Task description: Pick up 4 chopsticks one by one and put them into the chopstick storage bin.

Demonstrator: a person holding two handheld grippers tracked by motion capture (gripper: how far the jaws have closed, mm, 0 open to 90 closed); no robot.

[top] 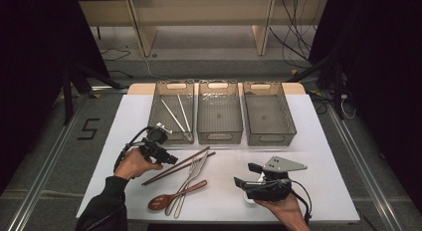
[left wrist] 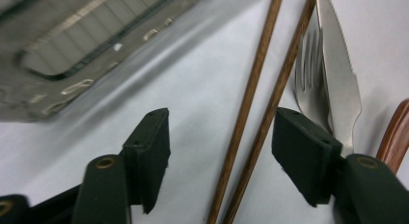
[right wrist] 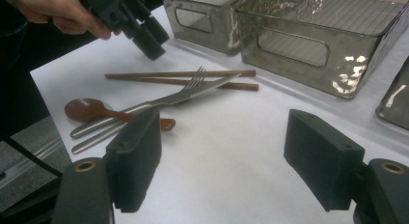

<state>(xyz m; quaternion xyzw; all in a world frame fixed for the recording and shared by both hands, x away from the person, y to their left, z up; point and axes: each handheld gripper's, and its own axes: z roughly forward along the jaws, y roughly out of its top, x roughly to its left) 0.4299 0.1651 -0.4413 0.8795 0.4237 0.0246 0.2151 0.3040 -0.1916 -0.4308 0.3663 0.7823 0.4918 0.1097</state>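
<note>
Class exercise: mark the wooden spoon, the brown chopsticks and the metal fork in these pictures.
wooden spoon (top: 158, 203), high view, on its bowl.
brown chopsticks (top: 175, 167), high view, mid-length of the pair.
metal fork (right wrist: 197, 79), right gripper view, at the base of its tines.

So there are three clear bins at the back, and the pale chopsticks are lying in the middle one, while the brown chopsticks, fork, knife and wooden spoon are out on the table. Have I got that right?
Nearly. The pale chopsticks lie in the left bin, not the middle bin, as the high view shows. The rest stands: three bins, with the brown chopsticks, fork, knife and wooden spoon out on the table.
</note>
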